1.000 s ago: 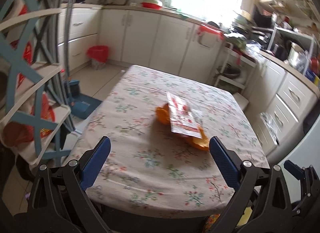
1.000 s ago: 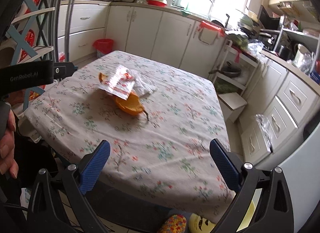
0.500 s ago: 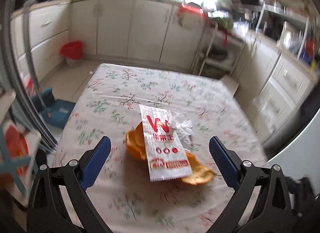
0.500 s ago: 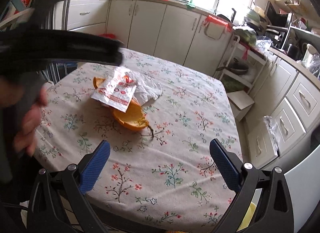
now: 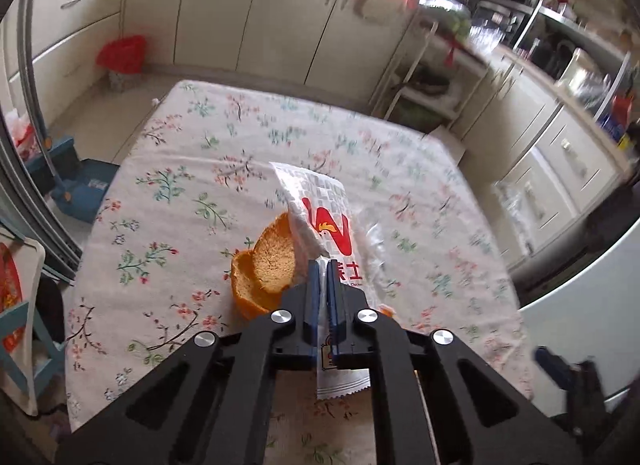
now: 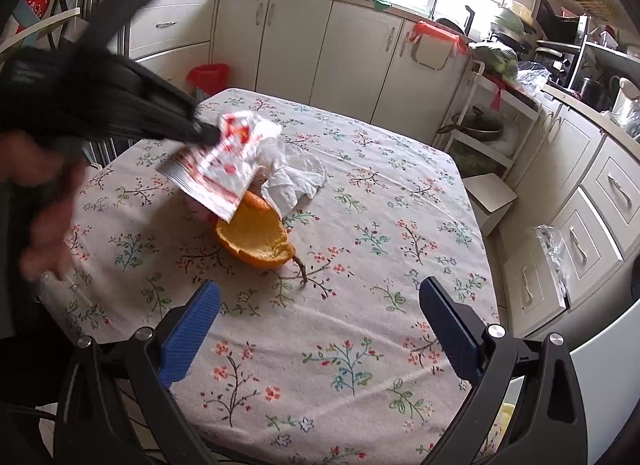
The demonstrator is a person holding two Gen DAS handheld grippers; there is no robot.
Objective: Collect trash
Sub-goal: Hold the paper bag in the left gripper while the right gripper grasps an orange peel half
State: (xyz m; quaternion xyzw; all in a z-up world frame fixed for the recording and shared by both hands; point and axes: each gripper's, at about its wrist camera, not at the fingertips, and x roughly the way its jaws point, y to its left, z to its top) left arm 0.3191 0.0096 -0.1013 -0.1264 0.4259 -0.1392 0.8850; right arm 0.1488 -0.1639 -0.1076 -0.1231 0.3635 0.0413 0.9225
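A: Where is the trash on the table [image 6: 360,329]?

B: It sits in one heap toward the table's left edge as the right wrist view shows it, about halfway along that edge. There is a white-and-red wrapper [image 5: 328,221], two pieces of orange peel, and a crumpled white tissue [image 6: 294,181].

A: What is the left gripper [image 5: 320,265] doing?

B: Its jaws have just been closing, and the two blue pads are pressed together on the wrapper. The paper runs up between them, and its zigzag end hangs out below, behind the pads. In the right wrist view the wrapper is tilted, with its lower corner over the peel.

A: And the peel?

B: One piece of orange peel [image 5: 262,273] lies just left of the closed pads in the left wrist view, its pale inside facing up. A bigger cupped peel [image 6: 256,241] lies closer to the near edge, open side up, with a short stem pointing at the near edge. The tissue touches it on the far side.

A: The right gripper [image 6: 320,329]?

B: Its fingers are spread wide above the near part of the flowered cloth, nothing between them, well apart from the heap. A blurred hand [image 6: 44,209] shows at the left edge of that view.
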